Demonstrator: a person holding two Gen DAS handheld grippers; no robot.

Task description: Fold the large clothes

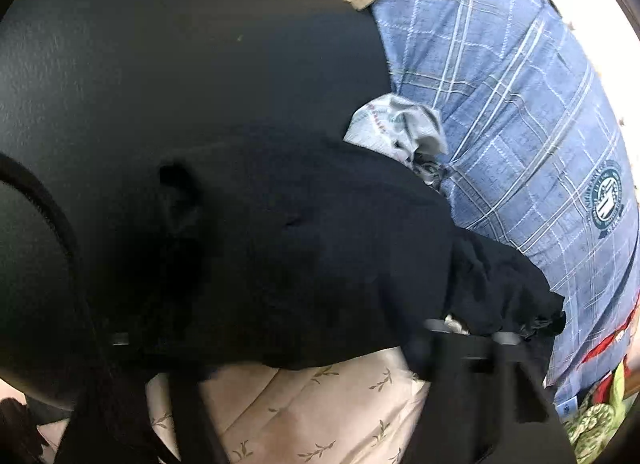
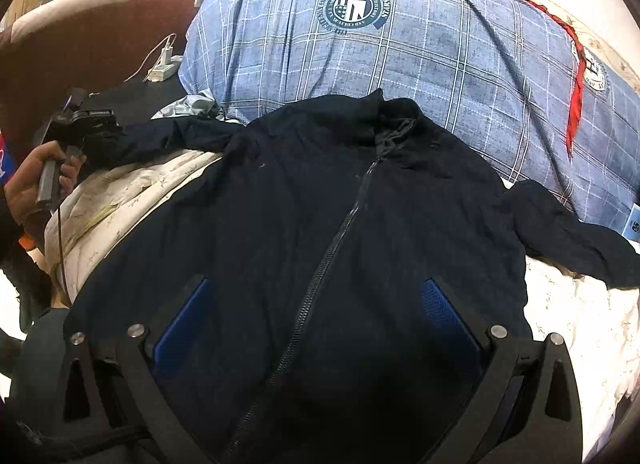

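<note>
- A dark navy zip-up jacket (image 2: 320,223) is lying front-up on a bed, spread over a cream leaf-print sheet (image 2: 132,199), its zipper (image 2: 340,232) closed and running up to the collar.
- The collar end is resting against a blue plaid duvet (image 2: 400,63) that is bunched along the far side and bears a round crest.
- The jacket's far sleeve (image 2: 568,232) is trailing out over the sheet beside the duvet.
- The right tongs (image 2: 320,312) are hovering over the lower front of the jacket, released, their blue pads (image 2: 184,328) standing wide apart on either side of the zipper with nothing pinched.
- The left tongs (image 2: 96,131) are sitting at the end of the other sleeve (image 1: 500,288), gripped by a person's hand (image 2: 36,179); they seem to be clenching the cuff, though the dark blur in the left wrist view is making that hard to confirm.
- A crumpled grey printed cloth (image 1: 400,123) is lying between that sleeve and the duvet.
- A white power strip with a charger (image 2: 162,67) is sitting on a dark surface beyond the duvet's corner.
</note>
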